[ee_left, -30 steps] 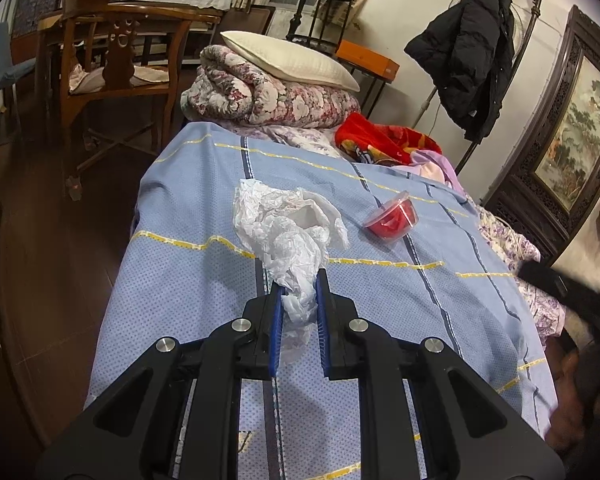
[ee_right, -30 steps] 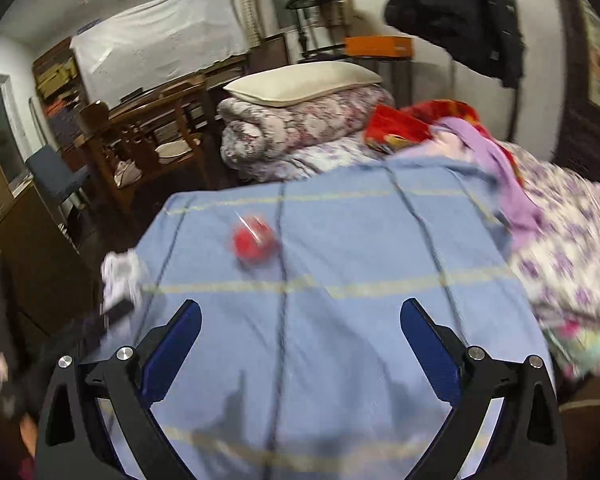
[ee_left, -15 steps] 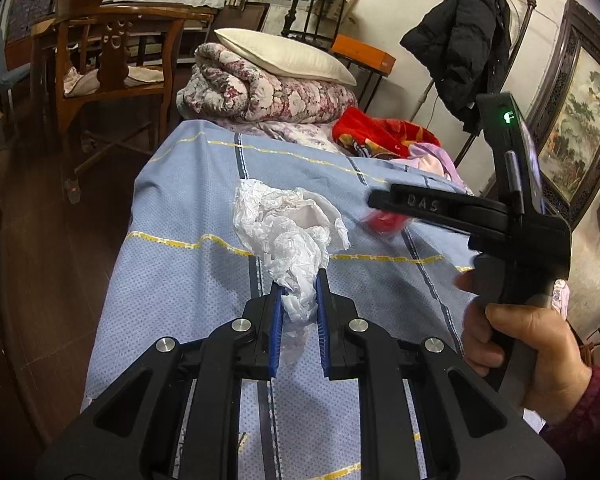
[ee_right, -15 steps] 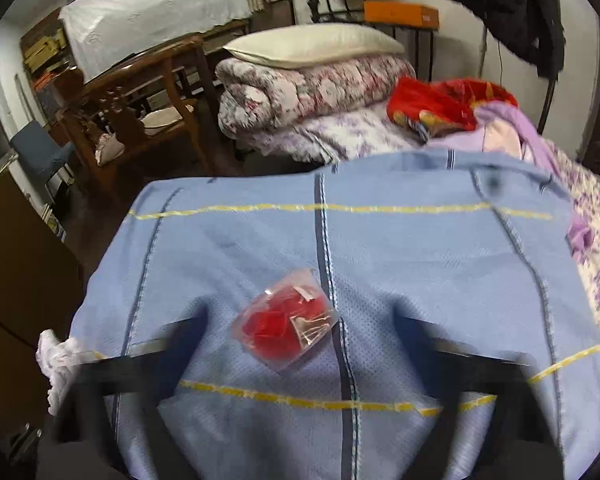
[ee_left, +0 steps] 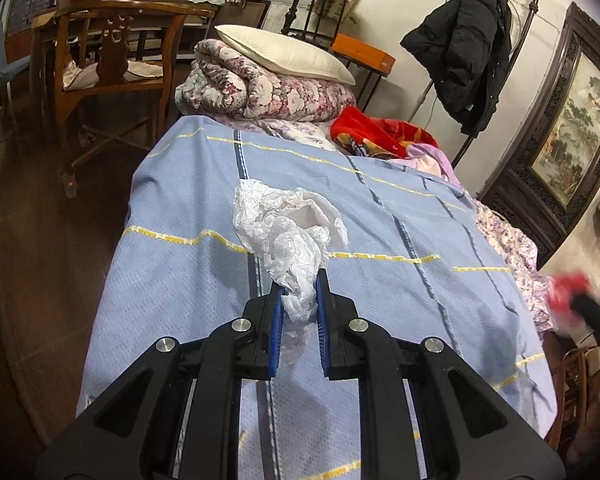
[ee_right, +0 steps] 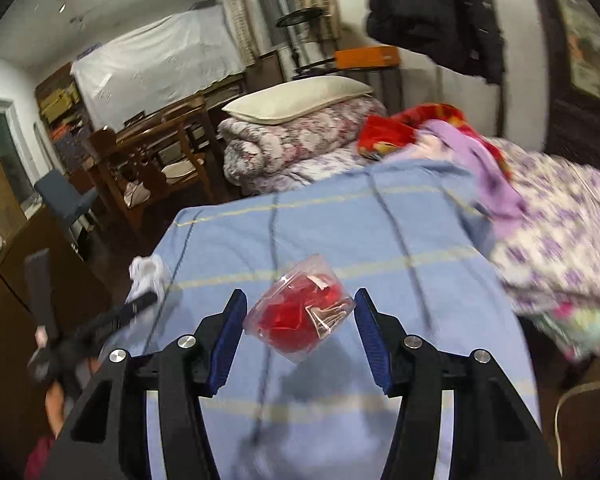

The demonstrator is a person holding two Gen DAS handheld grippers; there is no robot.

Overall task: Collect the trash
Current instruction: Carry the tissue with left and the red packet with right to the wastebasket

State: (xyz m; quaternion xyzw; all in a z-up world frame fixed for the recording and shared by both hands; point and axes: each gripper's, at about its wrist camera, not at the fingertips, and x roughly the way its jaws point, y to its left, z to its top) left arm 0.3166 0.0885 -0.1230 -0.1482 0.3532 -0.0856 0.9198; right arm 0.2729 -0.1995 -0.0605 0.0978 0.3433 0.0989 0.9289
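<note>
one white bag (ee_left: pixel 288 232), one red packet (ee_right: pixel 300 316), one pillow (ee_left: pixel 280 56)

Dim indoor light; right view motion-blurred, perhaps ceiling-lit; fisheye-warped, dark edges.

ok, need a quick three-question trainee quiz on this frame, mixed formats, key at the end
1. True or false: the left gripper has its jaws shut on the white plastic bag.
2. What is between the jaws of the right gripper? A) a spoon B) a red packet C) a bottle
3. Fill in: the pillow lies on a rolled floral ____.
Key: 1 true; 2 B; 3 quilt.
</note>
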